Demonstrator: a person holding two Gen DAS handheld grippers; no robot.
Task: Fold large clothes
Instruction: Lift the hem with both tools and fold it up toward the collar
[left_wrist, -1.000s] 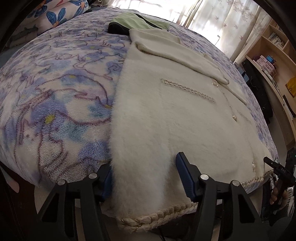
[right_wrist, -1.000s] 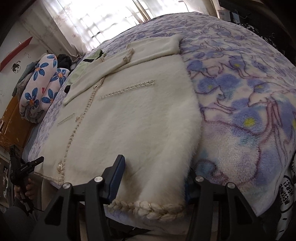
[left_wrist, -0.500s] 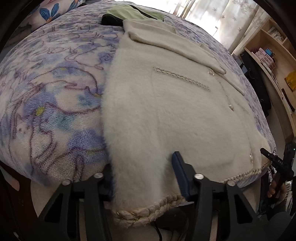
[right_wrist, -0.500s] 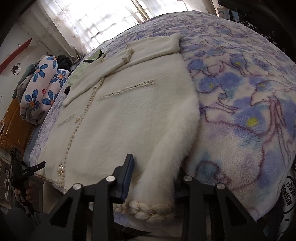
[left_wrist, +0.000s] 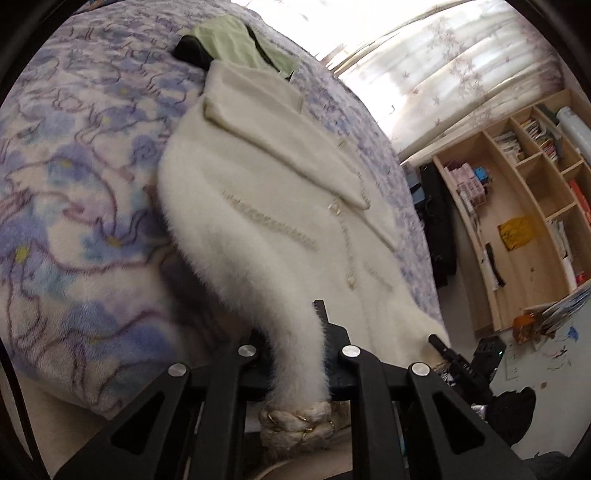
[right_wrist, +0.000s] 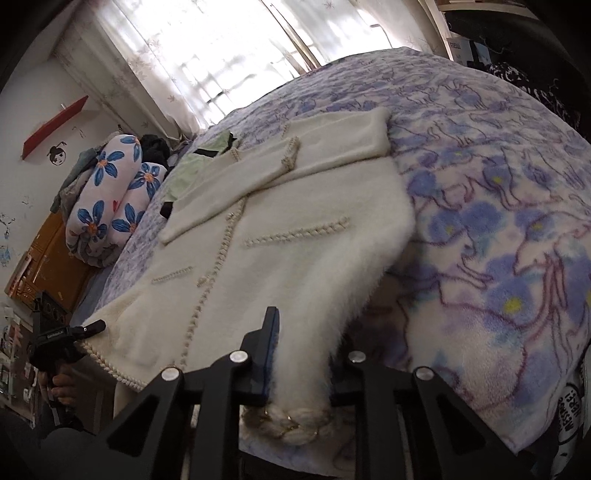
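A fluffy white cardigan (left_wrist: 280, 206) with braided trim and pearl buttons lies face up on the bed, its sleeves folded across the chest. My left gripper (left_wrist: 295, 350) is shut on the cardigan's bottom left corner and holds it lifted off the blanket. My right gripper (right_wrist: 301, 365) is shut on the bottom right corner of the cardigan (right_wrist: 280, 236), also lifted. The braided hem bunches below each pair of fingers. Each gripper shows at the edge of the other's view: the right gripper (left_wrist: 461, 365) and the left gripper (right_wrist: 59, 339).
The bed carries a purple floral fleece blanket (left_wrist: 70, 184). A light green garment (left_wrist: 236, 40) lies beyond the collar. Flowered pillows (right_wrist: 110, 199) sit at the bed's far left side. A wooden bookshelf (left_wrist: 524, 206) stands beside the bed, with curtained windows behind.
Both grippers have closed on the hem corners and raised them. The cardigan's lower edges now hang off the blanket, pulled into narrow bunches between the fingers.
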